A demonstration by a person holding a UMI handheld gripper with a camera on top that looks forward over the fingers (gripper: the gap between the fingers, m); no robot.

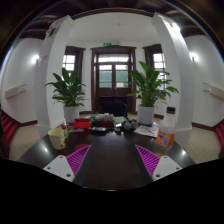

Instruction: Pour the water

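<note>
Here the room is large: white walls, a dark door [111,72] in the middle of the far wall, and two tall green plants, one [68,90] to the left of the door and one [150,86] to the right. Nearer stands a dark counter [105,150] which carries many small things at its far side. Among them I see a red thing [82,123], a yellowish thing [58,137] at the left and an orange thing [166,140] at the right; which of them is the water vessel I cannot tell, because they are too small.

The tool [112,160] is spread wide and holds nothing; its two pink pads, one [78,155] left and one [148,158] right, hang over bare counter. The things of the task lie well beyond the fingers, none between them.

I judge that the step in hand is the approach. To do it well, the tool should stay wide, go forward low and straight over the counter, and meet the vessel at its middle so it stays upright when gripped.
</note>
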